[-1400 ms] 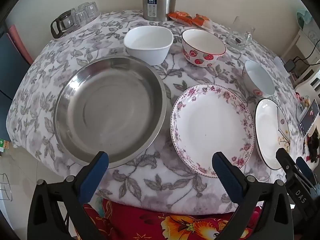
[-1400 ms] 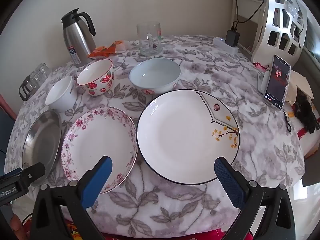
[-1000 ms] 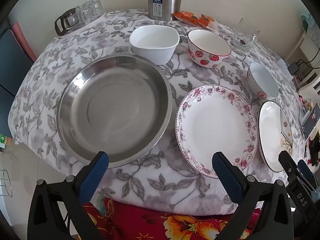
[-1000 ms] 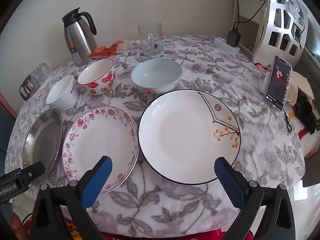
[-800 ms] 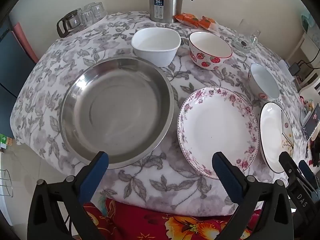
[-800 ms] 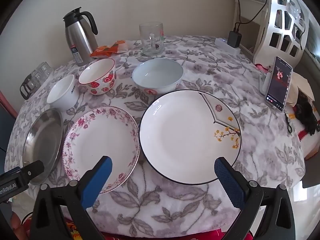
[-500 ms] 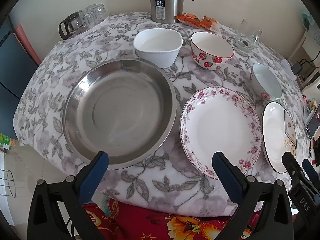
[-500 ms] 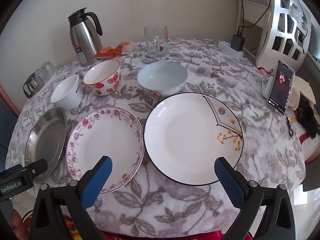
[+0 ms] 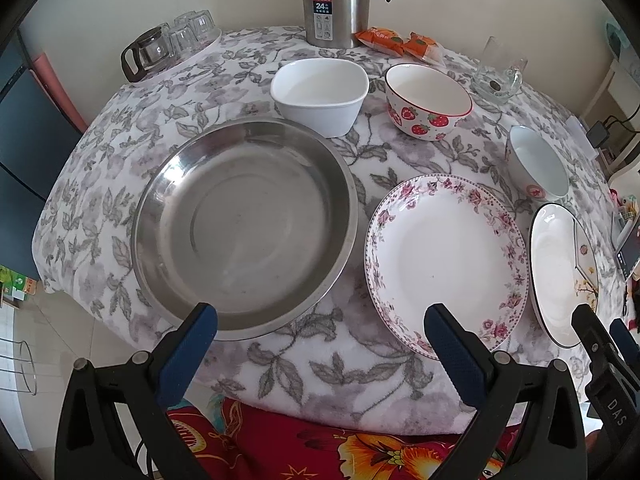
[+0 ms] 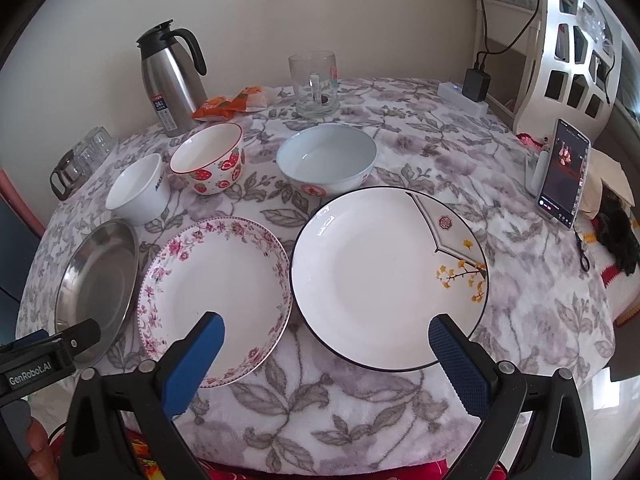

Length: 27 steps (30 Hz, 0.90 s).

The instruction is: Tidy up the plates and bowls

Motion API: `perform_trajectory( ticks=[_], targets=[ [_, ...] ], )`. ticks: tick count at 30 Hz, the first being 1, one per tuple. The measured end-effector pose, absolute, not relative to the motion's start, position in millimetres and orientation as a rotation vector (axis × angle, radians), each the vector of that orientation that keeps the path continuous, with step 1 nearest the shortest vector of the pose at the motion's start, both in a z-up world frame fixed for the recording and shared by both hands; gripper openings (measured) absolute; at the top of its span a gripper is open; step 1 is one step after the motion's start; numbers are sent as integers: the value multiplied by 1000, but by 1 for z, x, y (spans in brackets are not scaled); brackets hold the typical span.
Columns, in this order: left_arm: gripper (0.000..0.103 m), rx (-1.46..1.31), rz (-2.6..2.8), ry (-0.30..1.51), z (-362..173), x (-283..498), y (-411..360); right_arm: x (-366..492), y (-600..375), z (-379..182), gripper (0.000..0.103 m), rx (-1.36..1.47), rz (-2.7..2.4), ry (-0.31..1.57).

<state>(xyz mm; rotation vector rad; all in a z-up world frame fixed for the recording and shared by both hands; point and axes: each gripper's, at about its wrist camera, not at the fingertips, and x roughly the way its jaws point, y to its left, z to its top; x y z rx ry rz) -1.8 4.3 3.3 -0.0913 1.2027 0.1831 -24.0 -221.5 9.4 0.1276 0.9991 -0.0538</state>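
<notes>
Right wrist view: round surface [image 10: 520,320] under a fuzzy grey-leaf cloth, against a cream wall. At centre sits a glossy white black-rimmed plate [image 10: 384,276]; just left, a pink-floral-rimmed plate [image 10: 216,292], then a shiny steel basin [image 10: 96,276] at the left edge. Three bowls line up behind; a steel thermos [image 10: 168,76] stands upper left. Right tool [image 10: 324,344] and left tool [image 9: 320,340] hover spread, holding nothing.

A plain cream wall [image 10: 320,8] rises behind the round counter [image 10: 400,400], which wears a grey-leaf floral cloth over a red flowered one [image 9: 360,448]. A white cut-out shelf unit [image 10: 568,64] stands far right (daylight showing through its openings). Pale tiled floor [image 9: 24,320] lies left, beside a dark blue cabinet [image 9: 24,136].
</notes>
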Motion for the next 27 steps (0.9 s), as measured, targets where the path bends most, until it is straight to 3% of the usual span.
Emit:
perform_trajectory(
  ticks=[27],
  targets=[
    [103,-91,184,1204,4,-1,4,-22,-221,5,103,125,-56,1008]
  ],
)
